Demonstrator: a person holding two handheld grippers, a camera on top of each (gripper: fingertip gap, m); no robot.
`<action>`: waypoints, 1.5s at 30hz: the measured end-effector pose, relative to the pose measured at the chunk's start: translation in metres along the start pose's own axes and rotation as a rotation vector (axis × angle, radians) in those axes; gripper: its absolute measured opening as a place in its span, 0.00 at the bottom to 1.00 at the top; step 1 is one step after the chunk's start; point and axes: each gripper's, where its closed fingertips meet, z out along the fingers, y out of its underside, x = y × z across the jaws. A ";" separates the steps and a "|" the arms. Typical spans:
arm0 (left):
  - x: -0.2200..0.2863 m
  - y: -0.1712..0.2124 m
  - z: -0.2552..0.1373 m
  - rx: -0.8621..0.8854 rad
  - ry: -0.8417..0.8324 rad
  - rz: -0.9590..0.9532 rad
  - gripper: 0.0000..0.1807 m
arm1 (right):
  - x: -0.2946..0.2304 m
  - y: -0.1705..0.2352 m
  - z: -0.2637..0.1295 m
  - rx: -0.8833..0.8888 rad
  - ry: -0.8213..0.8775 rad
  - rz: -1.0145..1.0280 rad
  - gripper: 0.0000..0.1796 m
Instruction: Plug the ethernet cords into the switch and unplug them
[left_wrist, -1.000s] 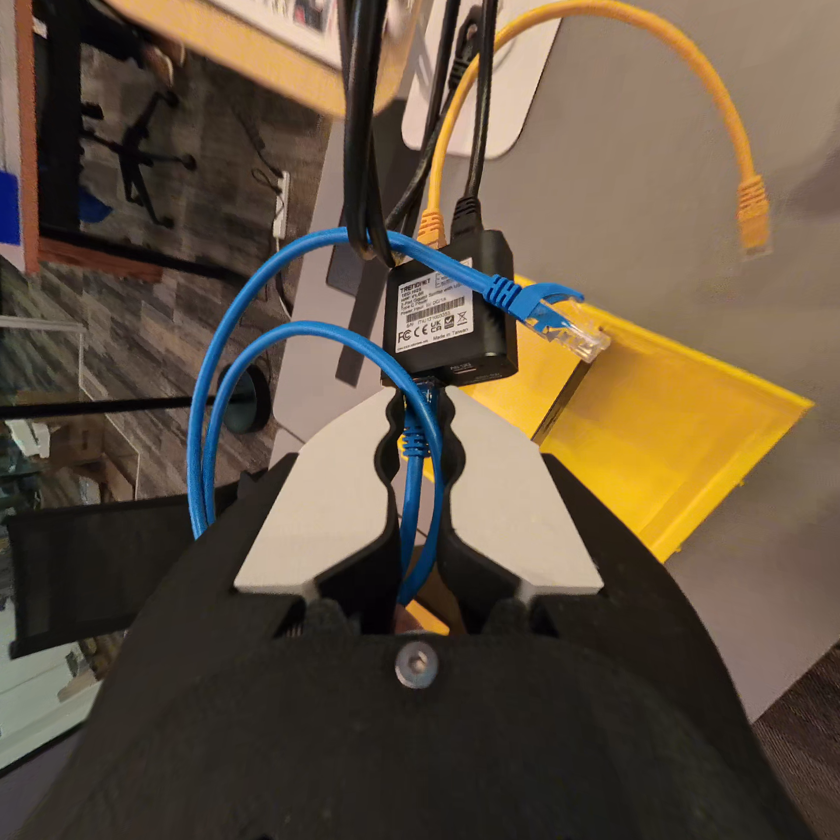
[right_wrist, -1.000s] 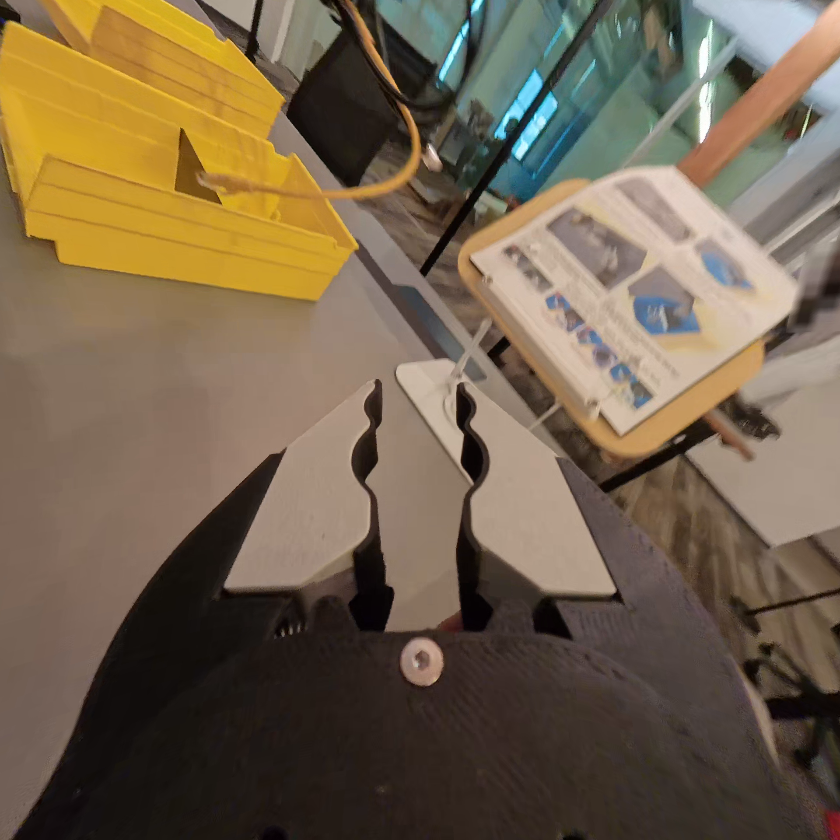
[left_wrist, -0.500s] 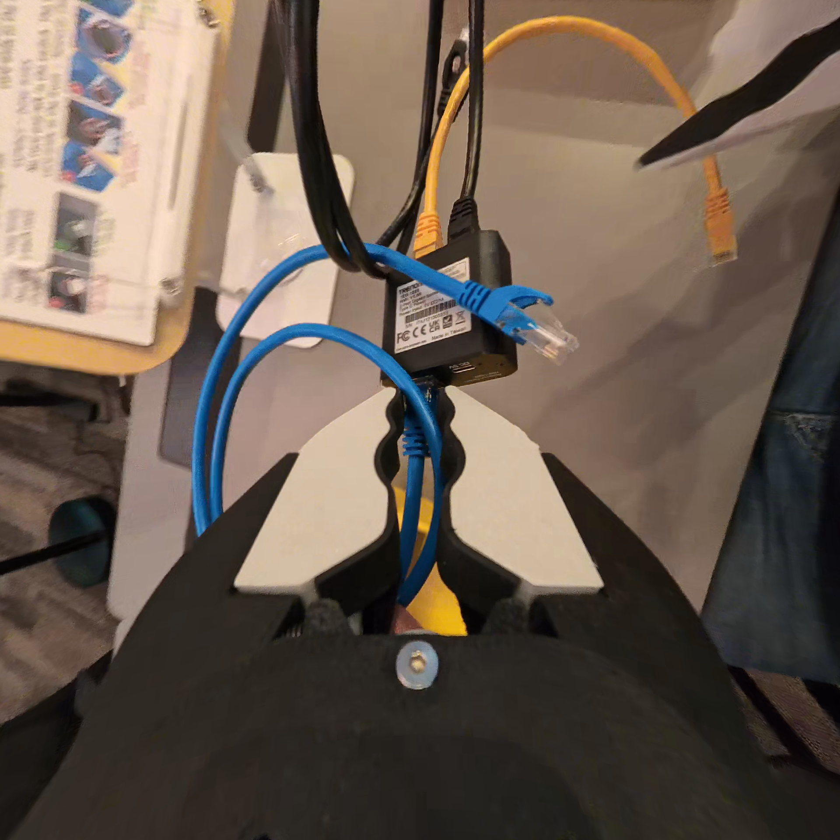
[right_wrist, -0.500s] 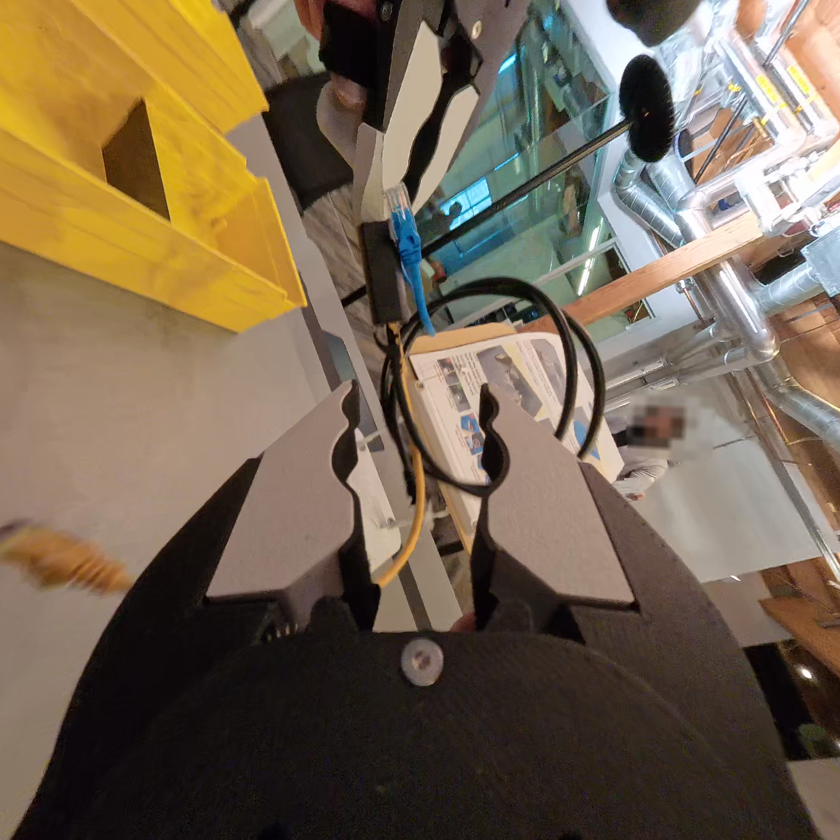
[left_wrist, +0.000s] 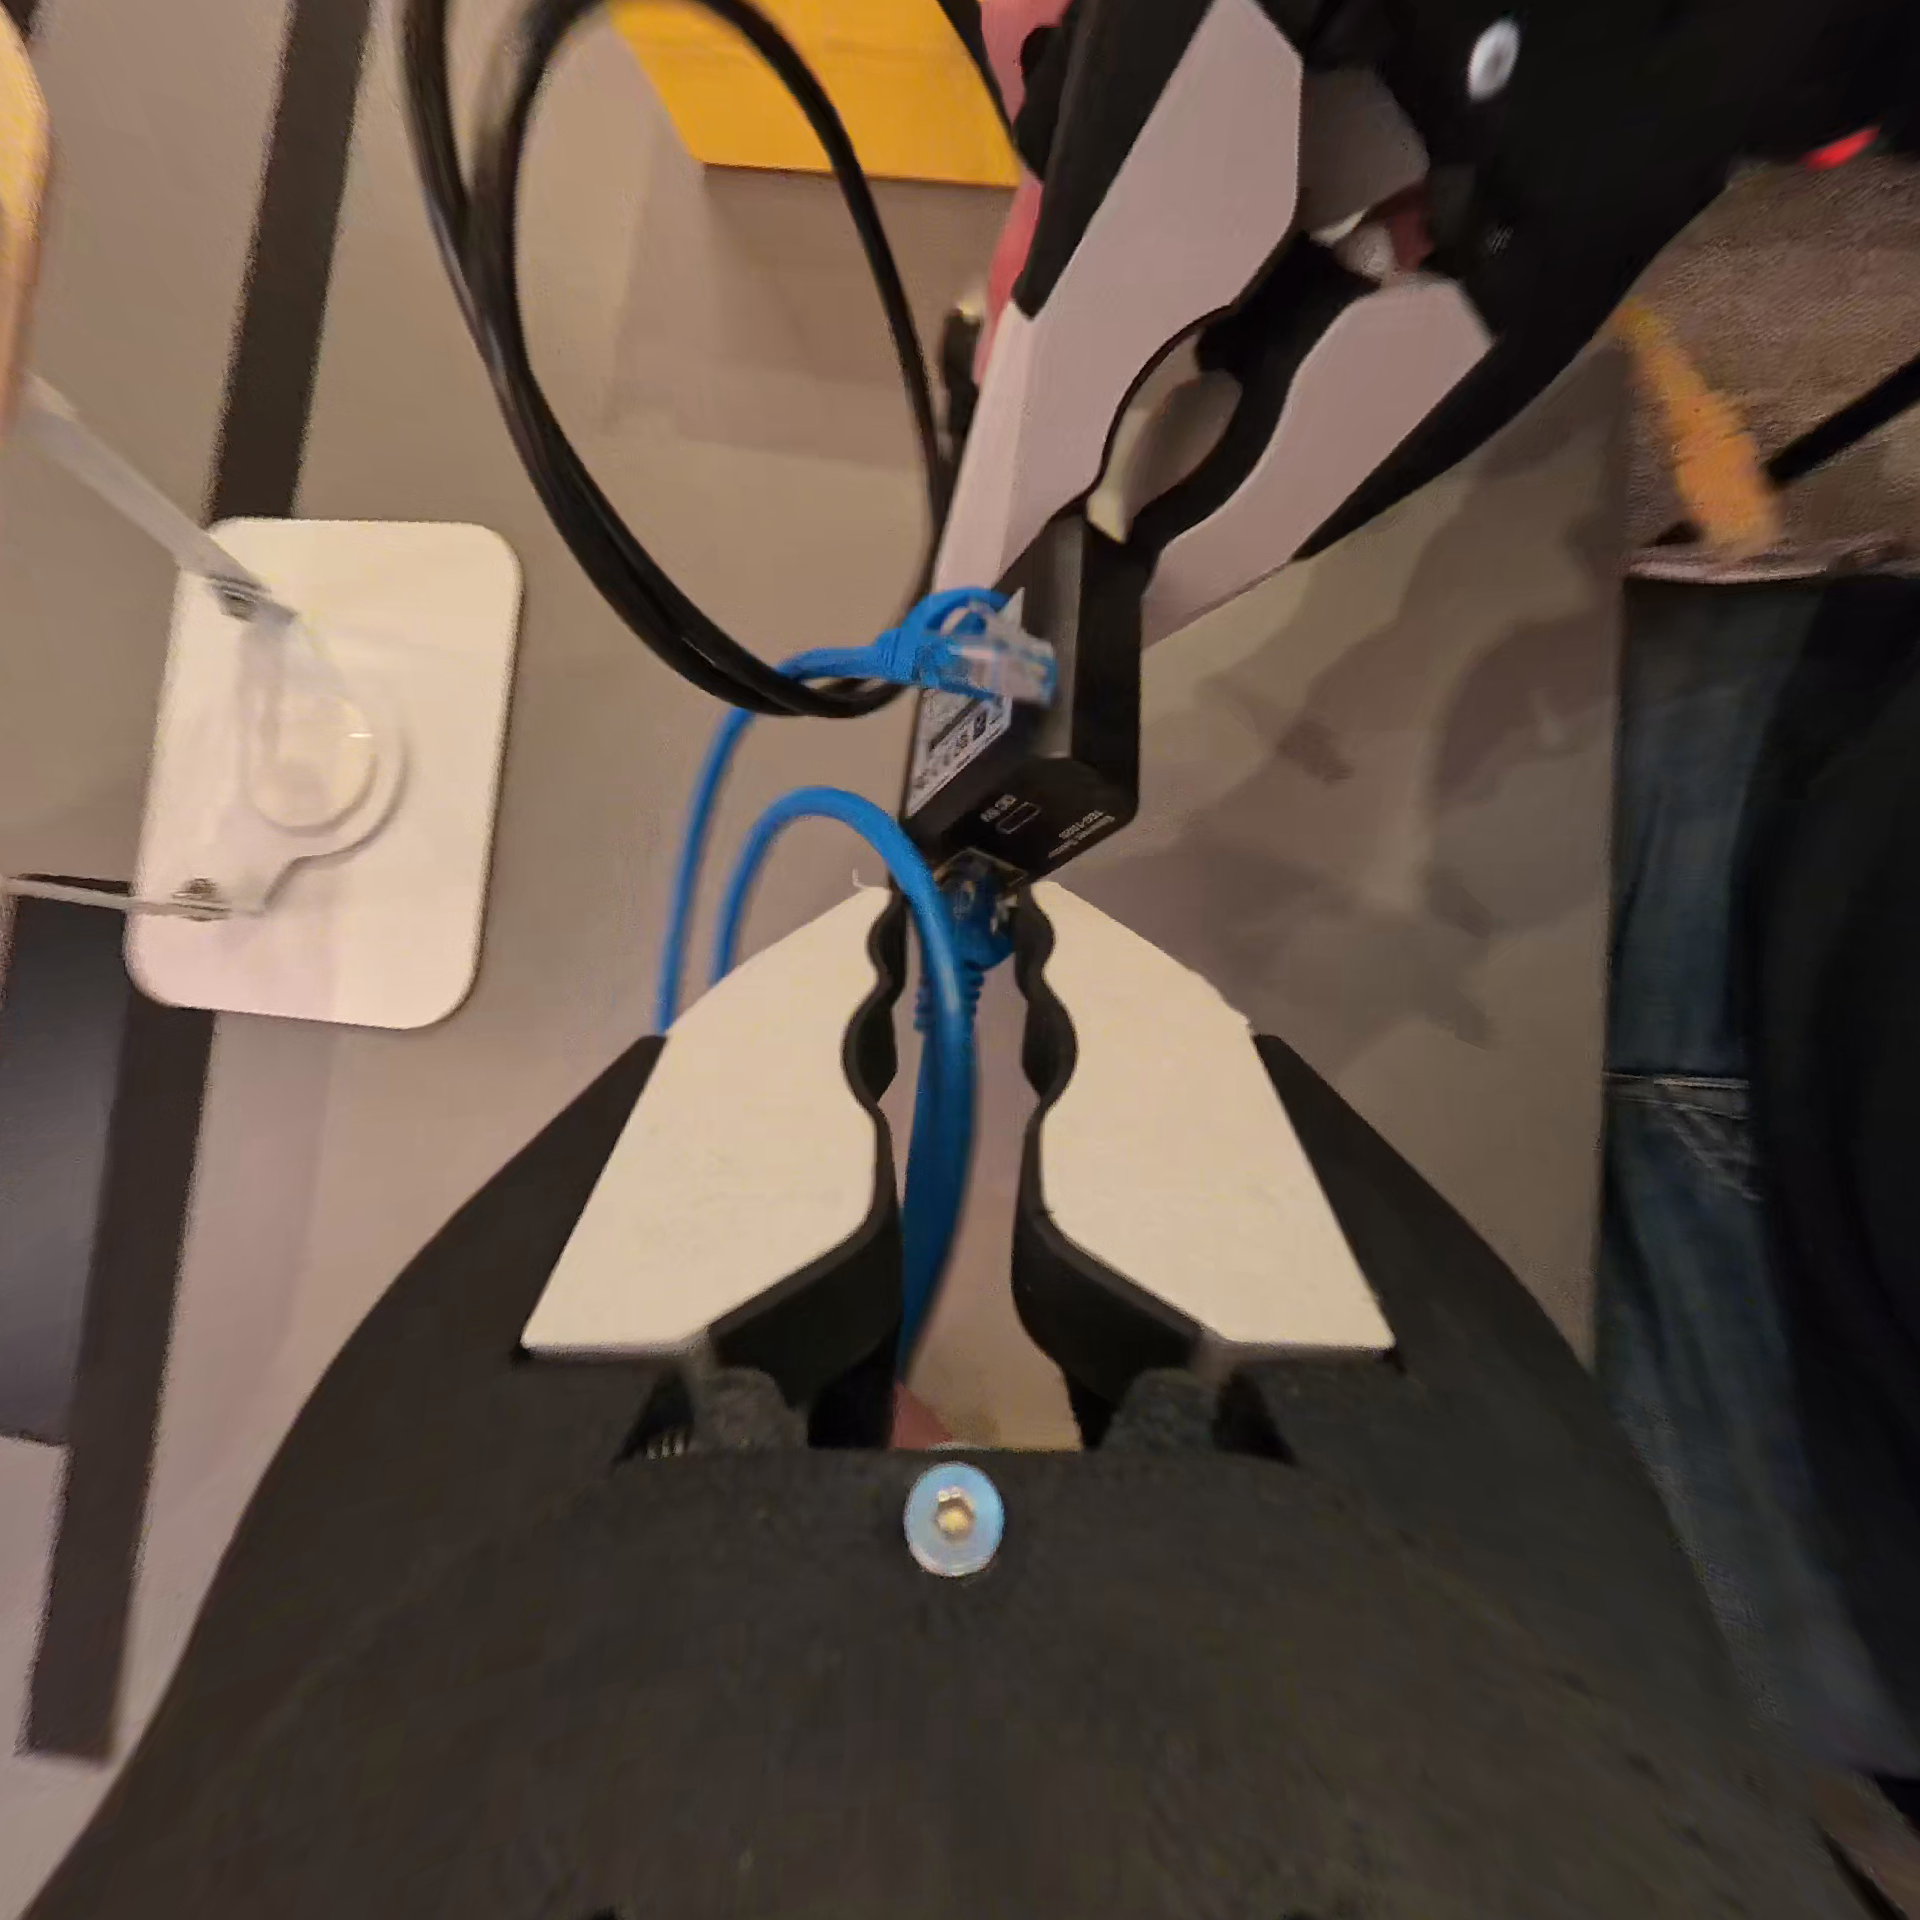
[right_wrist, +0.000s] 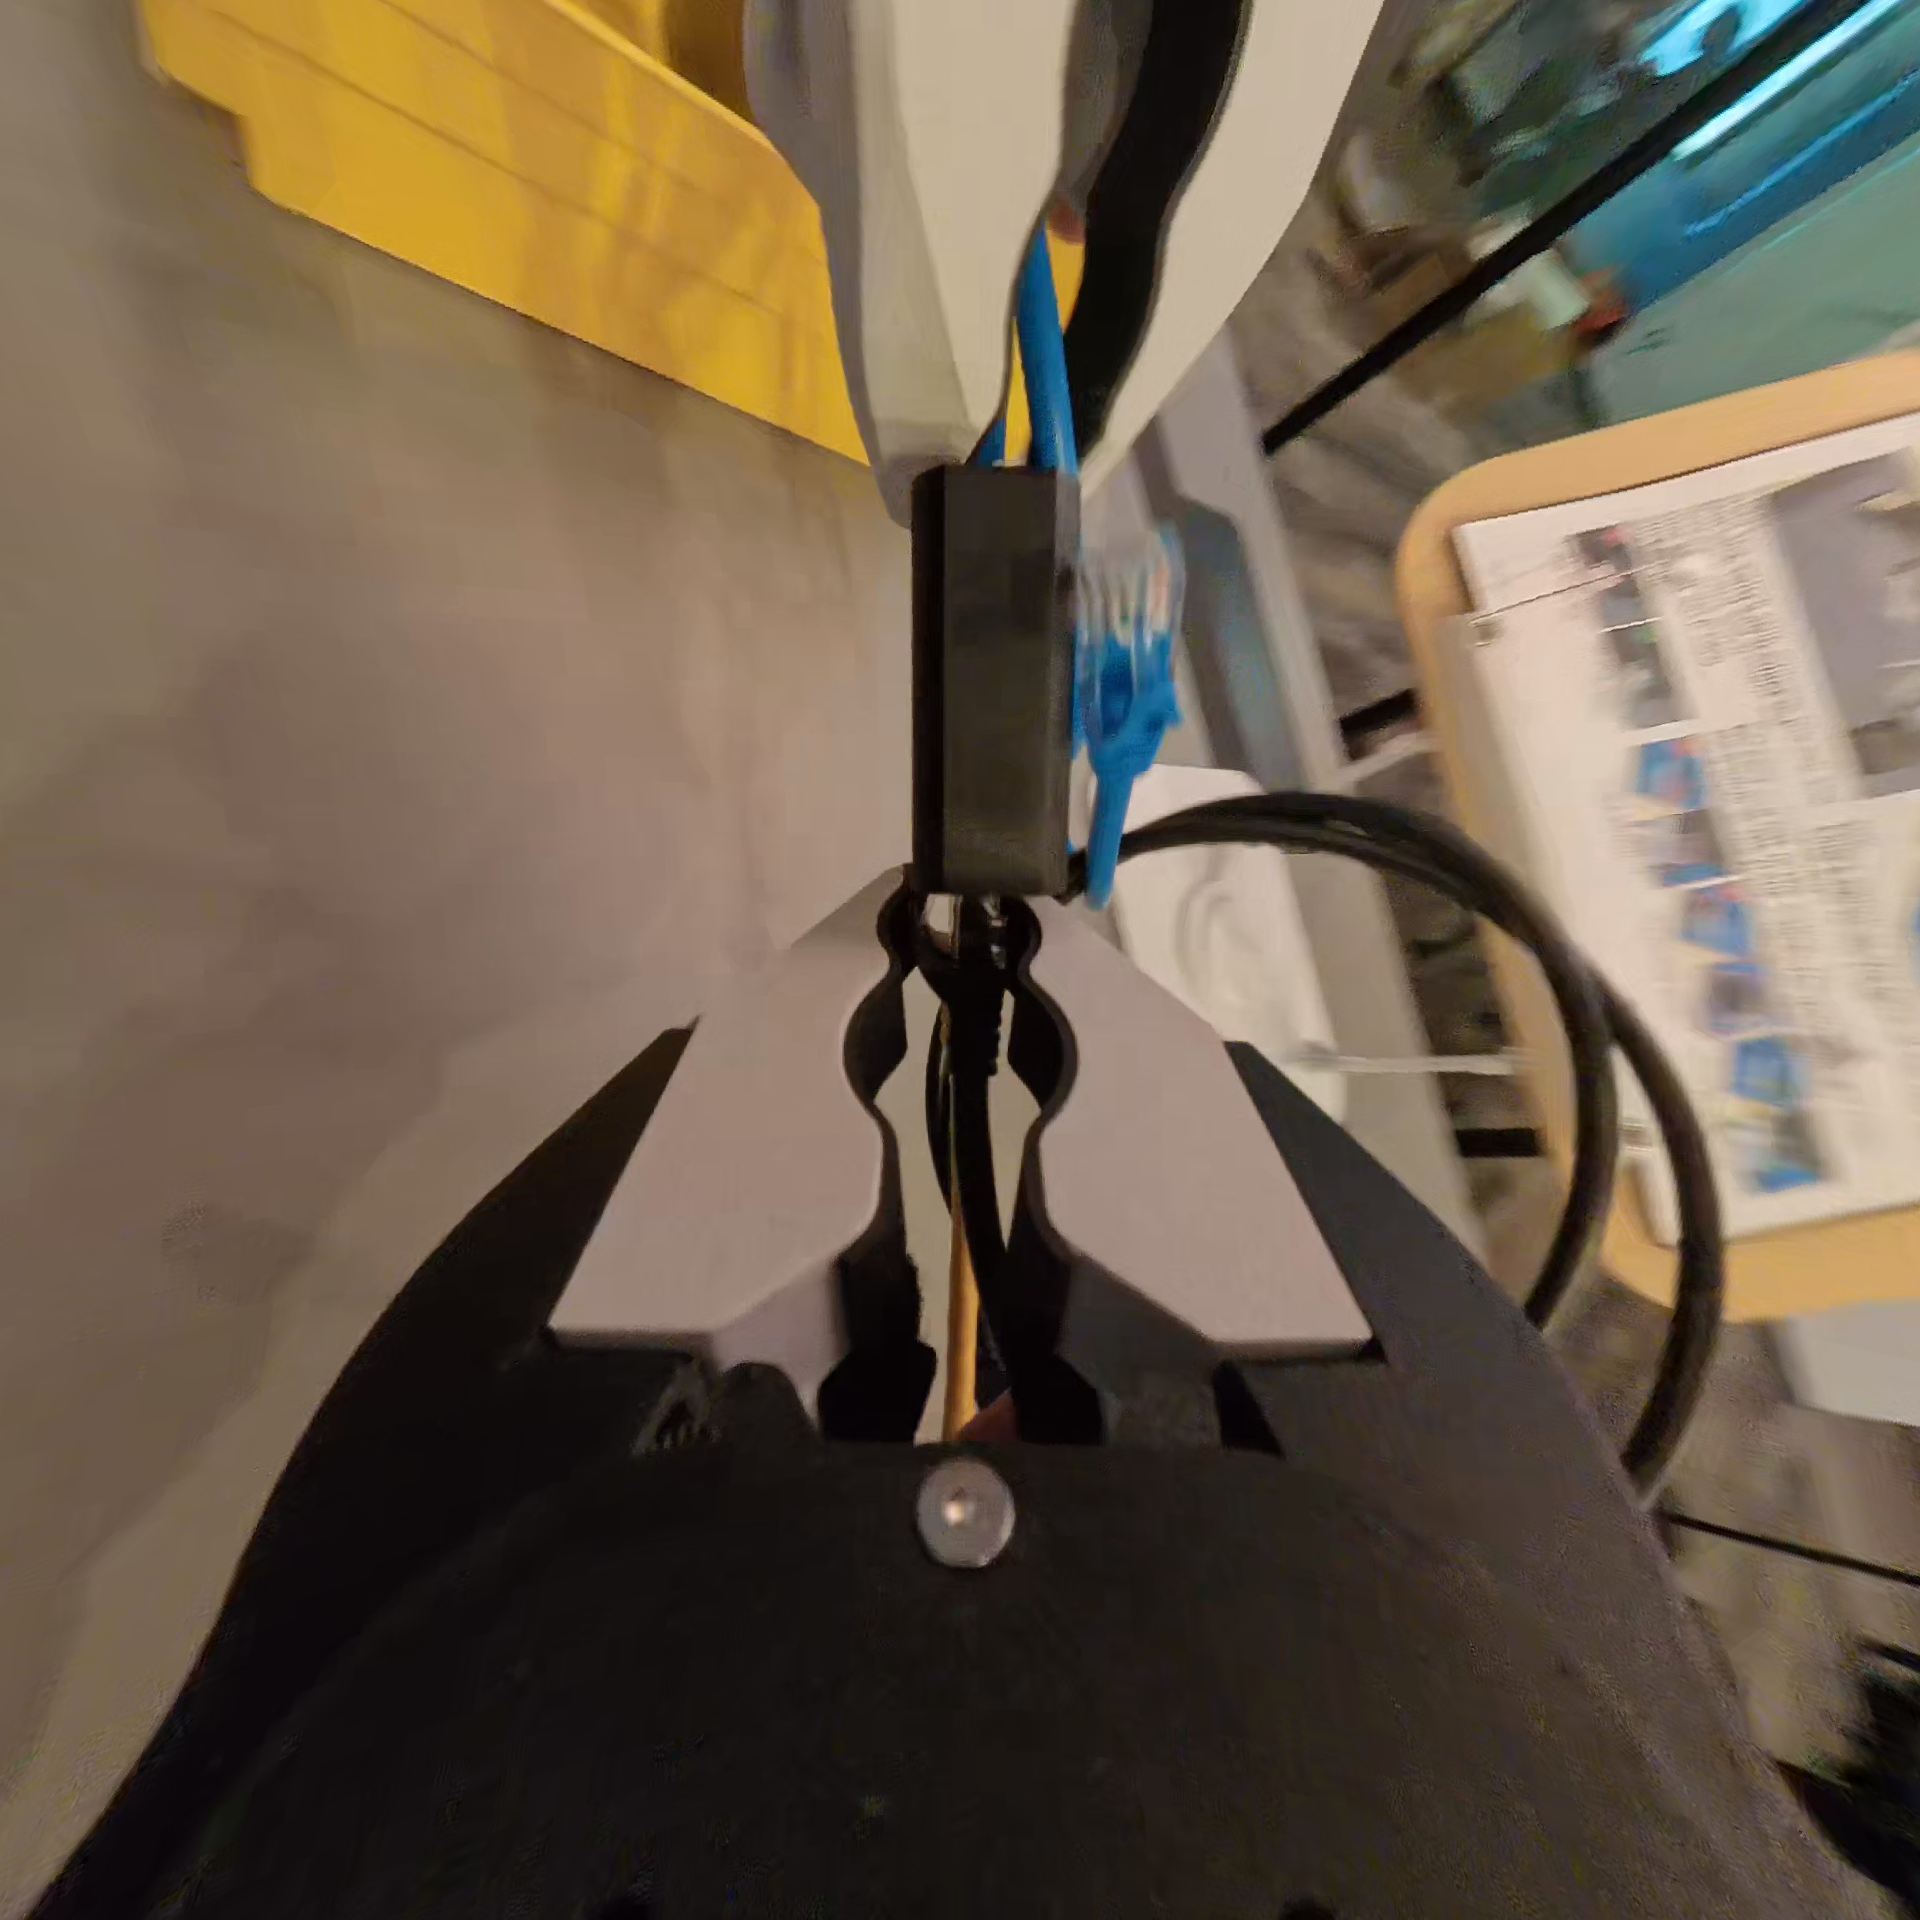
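Note:
The small black switch (left_wrist: 1039, 758) hangs in the air between my two grippers. My left gripper (left_wrist: 961, 914) is shut on the blue cord's plug (left_wrist: 971, 904), which sits in the switch's near end. The blue cord's other plug (left_wrist: 987, 660) lies free against the switch. My right gripper (right_wrist: 961, 925) is shut on the black cord's plug (right_wrist: 977, 997) at the opposite end of the switch (right_wrist: 992, 686). An orange cord (right_wrist: 961, 1330) runs between its fingers. In the left wrist view the right gripper (left_wrist: 1117, 520) comes in from the upper right.
A black cable loop (left_wrist: 675, 416) hangs beside the switch. On the grey table (right_wrist: 364, 831) are a yellow bin (right_wrist: 520, 156) and a white stand base (left_wrist: 322, 769). A clipboard with printed pages (right_wrist: 1714, 779) stands off the table's edge. A person's jeans (left_wrist: 1683, 1039) are at the right.
My right gripper has come up to the switch's far end and closed there. My left gripper has swung round, still holding the blue plug with the switch hanging from it.

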 end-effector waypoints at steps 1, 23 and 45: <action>-0.003 0.000 -0.001 0.017 -0.040 0.020 0.15 | -0.005 0.000 0.001 0.008 -0.065 0.051 0.07; 0.002 0.011 0.030 -0.287 -0.823 1.038 0.41 | -0.069 -0.020 -0.013 0.109 -1.069 0.755 0.06; 0.000 0.054 0.034 -0.275 -0.360 0.463 0.35 | 0.141 -0.010 -0.133 0.125 0.263 0.262 0.10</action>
